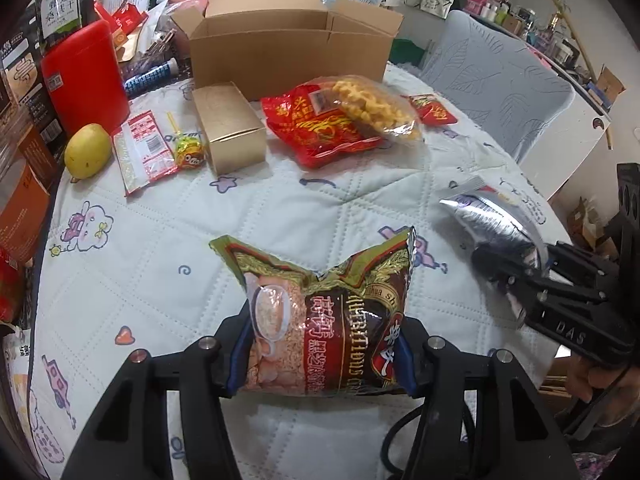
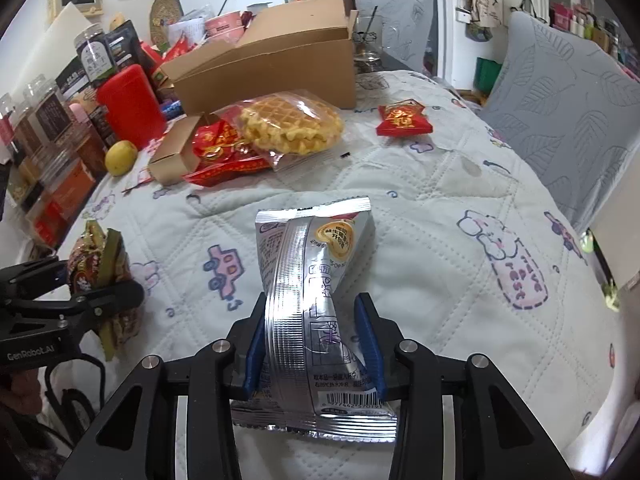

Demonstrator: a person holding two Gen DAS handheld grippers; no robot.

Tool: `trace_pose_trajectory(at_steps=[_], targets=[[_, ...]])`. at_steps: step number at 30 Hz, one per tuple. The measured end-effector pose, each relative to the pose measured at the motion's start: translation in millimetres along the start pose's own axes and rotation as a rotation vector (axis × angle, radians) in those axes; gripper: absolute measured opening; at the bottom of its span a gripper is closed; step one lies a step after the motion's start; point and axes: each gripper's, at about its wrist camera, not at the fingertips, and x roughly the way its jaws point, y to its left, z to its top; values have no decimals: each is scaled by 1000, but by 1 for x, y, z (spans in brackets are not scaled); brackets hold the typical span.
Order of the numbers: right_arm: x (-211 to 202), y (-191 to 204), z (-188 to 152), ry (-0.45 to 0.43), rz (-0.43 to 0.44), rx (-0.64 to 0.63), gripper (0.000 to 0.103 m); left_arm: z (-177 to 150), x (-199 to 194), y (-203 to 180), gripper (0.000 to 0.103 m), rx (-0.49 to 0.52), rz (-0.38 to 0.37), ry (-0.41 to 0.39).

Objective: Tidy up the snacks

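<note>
My left gripper (image 1: 324, 332) is shut on a brown and maroon snack bag (image 1: 320, 300). The bag is pinched between the blue pads and crumples at its top. At the right edge of the left wrist view, my right gripper (image 1: 516, 268) clamps a silver foil packet (image 1: 488, 220). In the right wrist view that gripper (image 2: 312, 320) is shut on the silver packet (image 2: 316, 248), which stands up between the pads just above the quilted cloth. My left gripper (image 2: 116, 292) shows at the left with the brown bag (image 2: 92, 256). An open cardboard box (image 1: 288, 40) stands at the far side.
A clear bag of waffles (image 2: 292, 124) lies on a red bag (image 1: 320, 128) in front of the box. Nearby are a small red packet (image 2: 404, 120), a gold carton (image 1: 230, 128), a lollipop (image 1: 188, 156), a yellow fruit (image 1: 88, 150) and a red canister (image 1: 86, 76). Jars and boxes crowd the left edge. A grey chair (image 1: 500, 92) stands at the right.
</note>
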Motion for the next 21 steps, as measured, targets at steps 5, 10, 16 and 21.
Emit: trace_pose_trajectory(at_steps=[5, 10, 16, 21], targets=[[-10, 10, -2, -12, 29, -25, 41, 3, -12, -4, 56, 6, -5, -38], [-22, 23, 0, -32, 55, -67, 41, 9, -27, -7, 56, -2, -17, -87], [-35, 34, 10, -69, 104, -91, 41, 22, -44, -12, 56, 19, -9, -153], [-46, 38, 24, -119, 117, -102, 41, 36, -57, -11, 56, 25, 5, -203]])
